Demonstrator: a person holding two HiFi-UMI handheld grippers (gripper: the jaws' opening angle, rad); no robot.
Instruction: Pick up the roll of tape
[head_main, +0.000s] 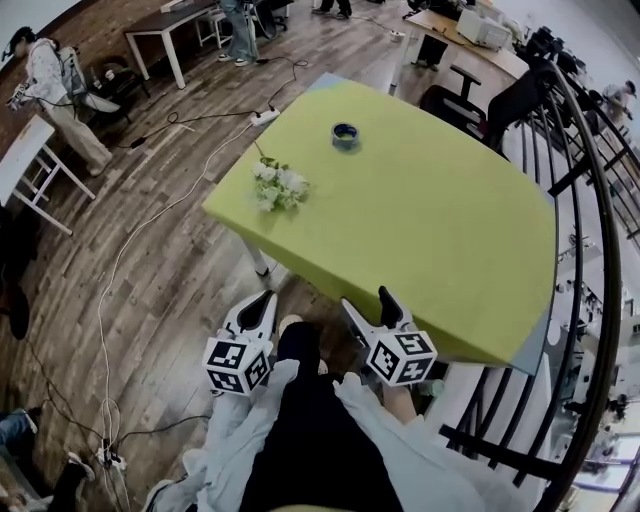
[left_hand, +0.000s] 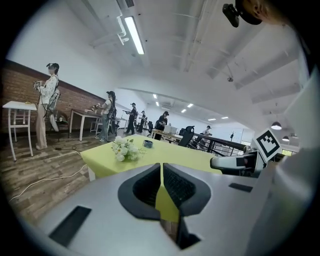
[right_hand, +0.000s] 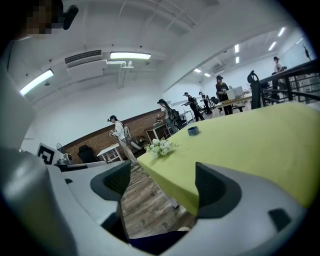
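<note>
Lime tabletop (head_main: 430, 200) bears roll of tape (head_main: 345, 135) near white flowers (head_main: 278, 186).

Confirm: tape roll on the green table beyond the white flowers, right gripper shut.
Wrong on the gripper: the right gripper is open, nothing between its jaws, per the right gripper view. The tape roll does lie on the green table beyond the white flowers.

The left hand-held gripper (head_main: 265, 300) is held with jaws together; the right hand-held gripper (head_main: 368, 300) is held wide open, empty.
</note>
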